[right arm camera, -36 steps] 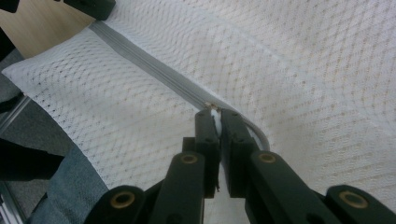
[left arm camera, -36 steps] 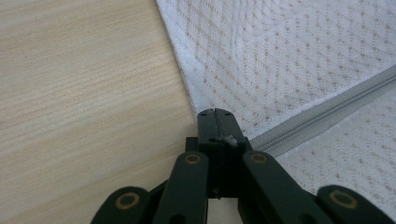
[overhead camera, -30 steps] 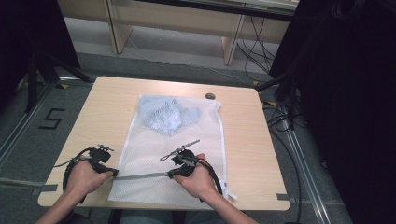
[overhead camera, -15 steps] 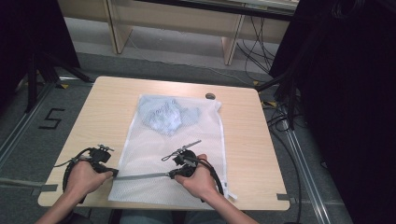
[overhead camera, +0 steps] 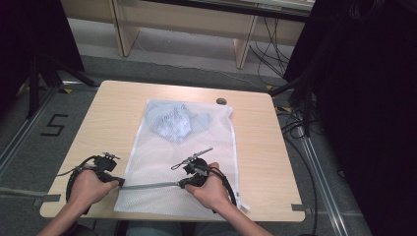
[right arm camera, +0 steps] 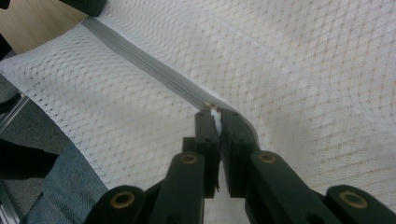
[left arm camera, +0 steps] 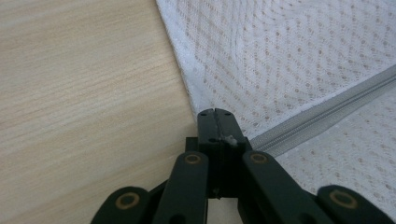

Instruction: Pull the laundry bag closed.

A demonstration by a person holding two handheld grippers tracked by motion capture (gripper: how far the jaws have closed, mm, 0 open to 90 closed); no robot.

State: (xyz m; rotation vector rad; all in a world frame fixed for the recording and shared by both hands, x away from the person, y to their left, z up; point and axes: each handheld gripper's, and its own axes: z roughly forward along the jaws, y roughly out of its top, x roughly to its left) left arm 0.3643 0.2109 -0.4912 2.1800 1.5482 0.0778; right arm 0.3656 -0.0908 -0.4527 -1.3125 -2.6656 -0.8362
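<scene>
A white mesh bag point(overhead camera: 196, 157) lies flat on the wooden table point(overhead camera: 113, 113), with a light blue garment point(overhead camera: 174, 120) inside its far end. A grey zipper point(overhead camera: 150, 185) crosses the bag near the front edge. My left gripper point(overhead camera: 119, 182) is at the zipper's left end, and in the left gripper view it point(left arm camera: 215, 113) is shut on the bag's edge beside the zipper point(left arm camera: 327, 109). My right gripper point(overhead camera: 181, 185) sits partway along the zipper. In the right gripper view it point(right arm camera: 215, 115) is shut on the small white zipper pull, with the zipper point(right arm camera: 140, 56) running away from it.
A small dark round object point(overhead camera: 221, 101) rests near the table's far edge. The bag's near end overhangs the front edge, above the person's denim-clad leg point(right arm camera: 65, 186). Bare wood lies to the left and right of the bag. Dark equipment and cables stand off to the right.
</scene>
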